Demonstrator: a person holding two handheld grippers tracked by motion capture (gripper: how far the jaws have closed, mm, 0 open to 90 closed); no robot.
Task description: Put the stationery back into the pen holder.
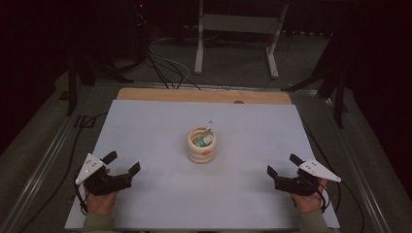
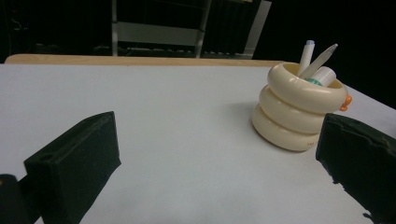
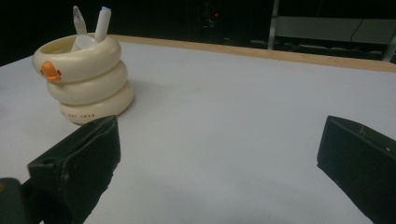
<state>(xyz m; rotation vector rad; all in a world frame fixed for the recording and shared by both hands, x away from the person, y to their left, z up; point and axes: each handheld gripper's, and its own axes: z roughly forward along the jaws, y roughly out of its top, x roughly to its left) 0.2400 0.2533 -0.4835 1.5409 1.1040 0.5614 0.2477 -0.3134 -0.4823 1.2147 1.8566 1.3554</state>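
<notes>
**Operator:** Which step am I on?

**Supervisor:** The approach, by my reading. Your left gripper [image 1: 124, 163] and your right gripper [image 1: 281, 165] rest near the front edge of the white-covered bench [image 1: 145, 121], well apart from each other. The fingers of both are spread wide and hold nothing.

**Operator:** Where is the work piece?

**Supervisor:** The cream holder of three stacked rings, with an orange duck bill [image 1: 201, 144], stands upright at the middle of the bench. From your left gripper it lies at about 2 o'clock; from your right gripper, at about 10 o'clock. It holds a slim white pen [image 2: 307, 55], a second pen with a grey pointed tip [image 2: 322, 58] and a white tube with a green band [image 2: 321, 76]. Both pens lean toward 12 o'clock, above the rim.

**Operator:** What does the next move call for?

**Supervisor:** Probably, advance one gripper over the rim, narrow its fingers around one protruding pen, and lift straight up. The holder looks light; consider steadying its wall with the other gripper, since a sideways pull could tip it.
</notes>
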